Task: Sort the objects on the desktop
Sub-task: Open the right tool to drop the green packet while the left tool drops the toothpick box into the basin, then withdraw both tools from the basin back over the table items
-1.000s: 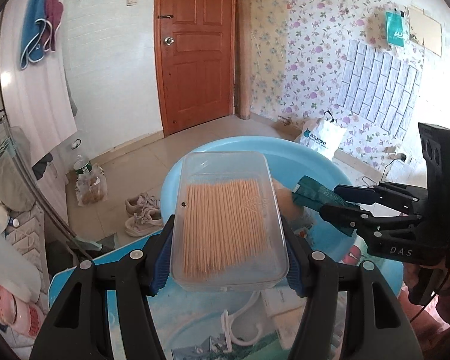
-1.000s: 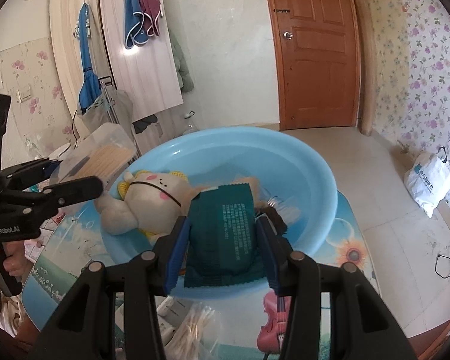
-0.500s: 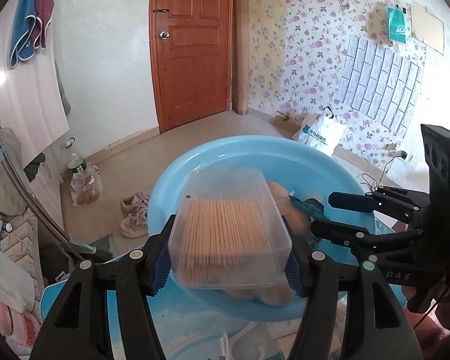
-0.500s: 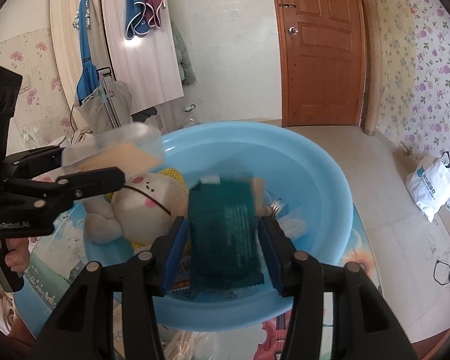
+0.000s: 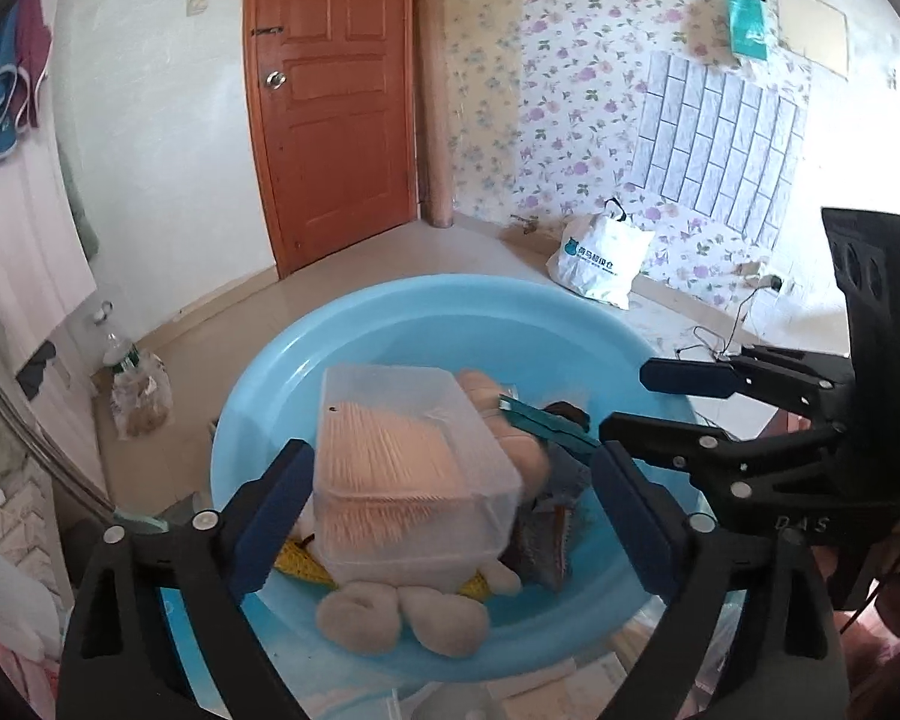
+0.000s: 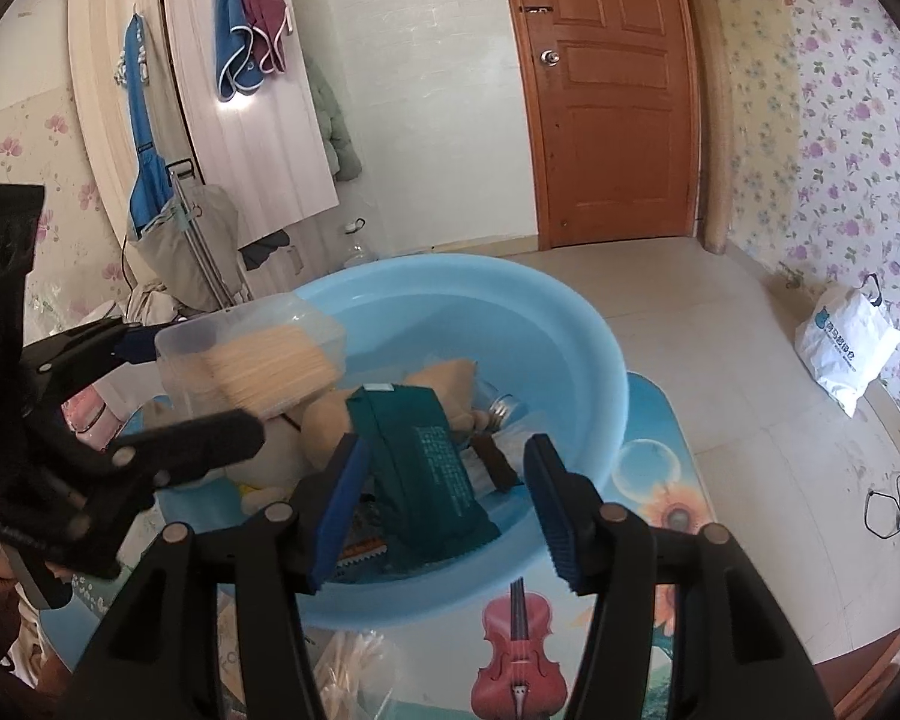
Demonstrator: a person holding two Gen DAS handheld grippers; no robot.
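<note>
Toothpicks are filling the clear plastic box (image 5: 411, 468), and that box is sitting tilted on top of the plush toy (image 5: 402, 612) inside the blue basin (image 5: 426, 312). I am holding my left tongs (image 5: 444, 516) spread wide around it: the blue pads (image 5: 267, 516) are standing off from the box walls on both sides, so nothing is being pinched there. From my right wrist view the same box (image 6: 252, 354) is showing at the basin's (image 6: 570, 324) left rim, between the black fingers of my left tongs (image 6: 168, 396).

I am keeping my right tongs (image 6: 444, 504) spread as well. The dark green packet (image 6: 432, 468) is lying between their blue pads (image 6: 339, 510) without either pad pressing on it; it is resting slanted in the basin, its upper end on the plush toy (image 6: 330, 426) and its lower end reaching the near rim. In my left wrist view the packet (image 5: 546, 426) is showing only as a thin green edge just right of the box, with my right tongs (image 5: 648, 402) reaching in from the right above it.

Beside the packet a small metal-capped item (image 6: 501, 408) and a dark flat piece (image 6: 495, 462) are lying in the basin too. The basin is standing on a table cover printed with a red violin (image 6: 519, 660) and a sunflower (image 6: 678, 510). Behind everything a brown wooden door (image 5: 336, 102) is standing shut, and a white shopping bag (image 5: 600, 264) is sitting on the tiled floor by the flowered wall.
</note>
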